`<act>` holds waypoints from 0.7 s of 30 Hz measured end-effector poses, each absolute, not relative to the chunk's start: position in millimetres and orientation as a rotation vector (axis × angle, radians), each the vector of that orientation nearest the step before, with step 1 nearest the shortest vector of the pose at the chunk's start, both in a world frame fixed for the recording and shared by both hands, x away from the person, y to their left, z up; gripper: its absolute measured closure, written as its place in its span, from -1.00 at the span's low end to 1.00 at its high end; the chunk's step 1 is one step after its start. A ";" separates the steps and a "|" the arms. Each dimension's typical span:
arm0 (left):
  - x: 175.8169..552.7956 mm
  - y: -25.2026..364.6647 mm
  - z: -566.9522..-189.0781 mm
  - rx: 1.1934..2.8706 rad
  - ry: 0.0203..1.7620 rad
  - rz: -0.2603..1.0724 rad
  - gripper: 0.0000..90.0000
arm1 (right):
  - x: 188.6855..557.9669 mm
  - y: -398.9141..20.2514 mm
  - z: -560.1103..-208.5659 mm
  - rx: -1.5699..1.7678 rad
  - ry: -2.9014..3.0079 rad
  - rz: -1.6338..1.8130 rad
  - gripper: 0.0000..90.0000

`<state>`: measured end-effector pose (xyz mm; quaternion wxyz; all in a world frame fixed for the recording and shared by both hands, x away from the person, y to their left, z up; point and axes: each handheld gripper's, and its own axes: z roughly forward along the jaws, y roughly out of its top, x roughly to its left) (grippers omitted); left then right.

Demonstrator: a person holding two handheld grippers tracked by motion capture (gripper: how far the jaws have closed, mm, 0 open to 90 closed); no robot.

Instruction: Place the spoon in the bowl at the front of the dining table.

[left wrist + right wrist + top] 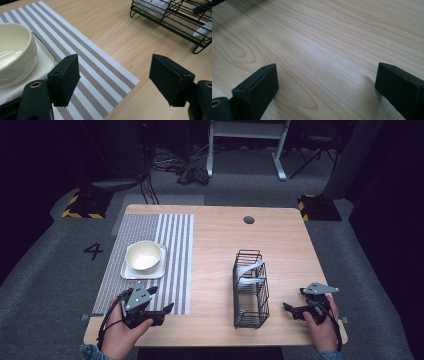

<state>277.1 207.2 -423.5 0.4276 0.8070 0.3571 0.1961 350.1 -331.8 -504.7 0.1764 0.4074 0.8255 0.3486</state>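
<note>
I hold two grippers over one wooden table [215,245]. My left gripper [162,300] hangs over the near corner of the one striped placemat [170,250], jaws spread wide with nothing between them. My right gripper [295,301] sits low over bare wood at the near right, jaws also wide apart and empty. On the mat rests one cream bowl [143,255], sitting on one square white plate [131,271]. One black wire rack [250,290] stands between my hands, holding white pieces I cannot count with certainty.
</note>
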 end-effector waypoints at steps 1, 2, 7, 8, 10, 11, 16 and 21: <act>276.5 206.3 -421.7 2.019 0.882 0.498 -0.47 | 350.1 -331.8 -504.7 1.154 2.337 0.987 -0.90; 276.1 205.1 -420.2 2.011 0.873 0.499 -0.47 | 350.1 -331.8 -504.7 1.153 2.337 0.987 -0.90; 275.6 198.9 -412.1 1.985 0.832 0.492 -0.47 | 350.1 -331.9 -504.7 1.153 2.338 0.987 -0.90; 276.0 196.3 -408.9 1.970 0.813 0.491 -0.47 | 350.0 -331.8 -504.7 1.153 2.337 0.987 -0.90; 276.0 194.9 -407.5 1.966 0.807 0.490 -0.47 | 350.1 -331.9 -504.7 1.153 2.338 0.987 -0.90; 276.0 193.3 -406.4 1.966 0.799 0.487 -0.47 | 350.1 -331.9 -504.7 1.153 2.338 0.987 -0.90; 278.5 184.3 -402.7 1.947 0.752 0.460 -0.47 | 350.0 -331.9 -504.7 1.153 2.338 0.987 -0.90; 284.6 171.7 -401.0 1.950 0.707 0.422 -0.45 | 350.0 -331.9 -504.7 1.153 2.338 0.987 -0.90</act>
